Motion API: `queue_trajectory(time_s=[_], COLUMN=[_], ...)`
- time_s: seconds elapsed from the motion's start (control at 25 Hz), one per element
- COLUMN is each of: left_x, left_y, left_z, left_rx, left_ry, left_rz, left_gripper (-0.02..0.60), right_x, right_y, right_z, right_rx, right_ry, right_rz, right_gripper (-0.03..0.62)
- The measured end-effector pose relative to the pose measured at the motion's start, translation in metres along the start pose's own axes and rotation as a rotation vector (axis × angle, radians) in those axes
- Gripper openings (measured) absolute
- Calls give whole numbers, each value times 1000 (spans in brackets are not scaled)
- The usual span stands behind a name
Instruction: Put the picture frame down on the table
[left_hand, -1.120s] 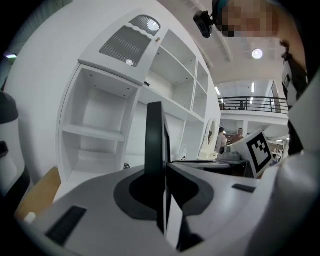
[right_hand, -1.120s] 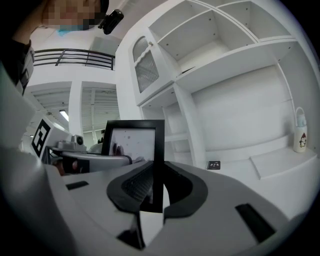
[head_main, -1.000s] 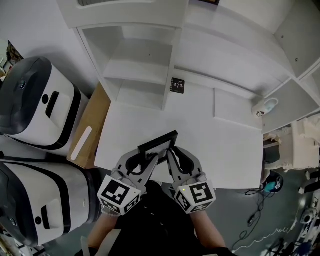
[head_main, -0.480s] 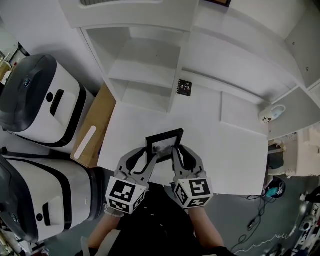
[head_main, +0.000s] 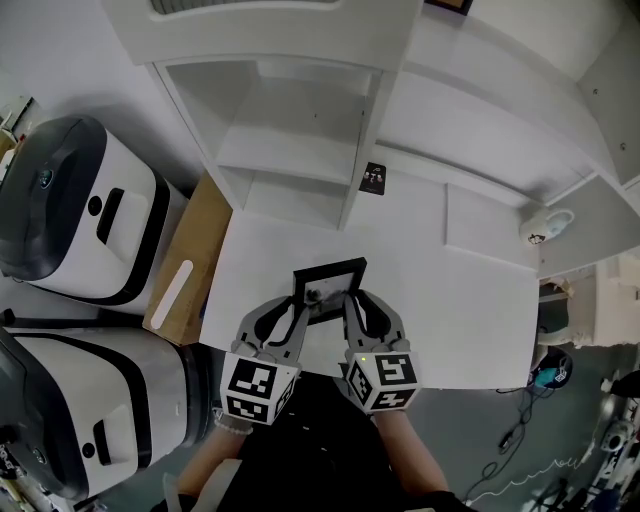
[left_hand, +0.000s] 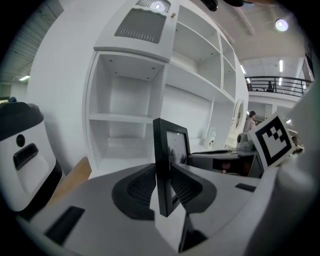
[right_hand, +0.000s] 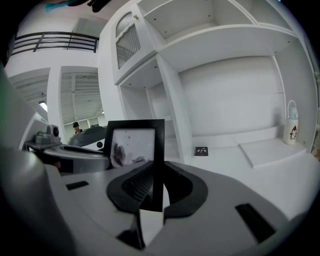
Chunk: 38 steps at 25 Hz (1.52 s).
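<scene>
Both grippers have brought the picture frame (head_main: 330, 287) lower toward the table (head_main: 450, 310), and it now sits squarer to the front edge than it did a second ago. We hold it upright over the middle of the front part of the table, just inside that edge. The left gripper (head_main: 301, 312) pinches its left side, and its jaws have just been closing with the frame's border between them. The right gripper (head_main: 350, 308) pinches the right side, with its pads pressed on the black border. Whether the bottom edge already touches the table we cannot tell.

To do this step well, we judge that both hands should sink together and stay level, so the bottom edge lands flat rather than on one corner. We should then ease one grip off first and see that the frame stands before freeing the other.
</scene>
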<state>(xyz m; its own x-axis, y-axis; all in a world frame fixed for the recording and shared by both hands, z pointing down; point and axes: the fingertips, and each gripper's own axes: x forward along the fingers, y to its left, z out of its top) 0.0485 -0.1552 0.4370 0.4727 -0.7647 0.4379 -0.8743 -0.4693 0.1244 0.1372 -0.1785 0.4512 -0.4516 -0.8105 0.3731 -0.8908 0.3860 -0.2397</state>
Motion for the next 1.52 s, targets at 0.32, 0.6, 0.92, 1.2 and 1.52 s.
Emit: queue_trajectory(time_s=[0.32, 0.6, 0.92, 1.2, 1.52], left_x=[15, 33, 56, 76, 97], left_y=[25, 52, 87, 102, 121], left_z=[-16, -41, -74, -97, -114], left_rx=[-15, -28, -68, -67, -158], left_ry=[65, 144, 255, 336, 396], left_rz=[-24, -43, -55, -77, -102], left_gripper=[89, 89, 88, 87, 89], right_x=[24, 52, 86, 109, 129], right_y=[4, 8, 13, 7, 5], right_z=[-16, -41, -72, -98, -107], right_rx=[15, 46, 59, 104, 89], right_ry=[60, 133, 236, 317, 362], right_rz=[-28, -46, -43, -38, -26], right_gripper=[66, 66, 64, 63, 60])
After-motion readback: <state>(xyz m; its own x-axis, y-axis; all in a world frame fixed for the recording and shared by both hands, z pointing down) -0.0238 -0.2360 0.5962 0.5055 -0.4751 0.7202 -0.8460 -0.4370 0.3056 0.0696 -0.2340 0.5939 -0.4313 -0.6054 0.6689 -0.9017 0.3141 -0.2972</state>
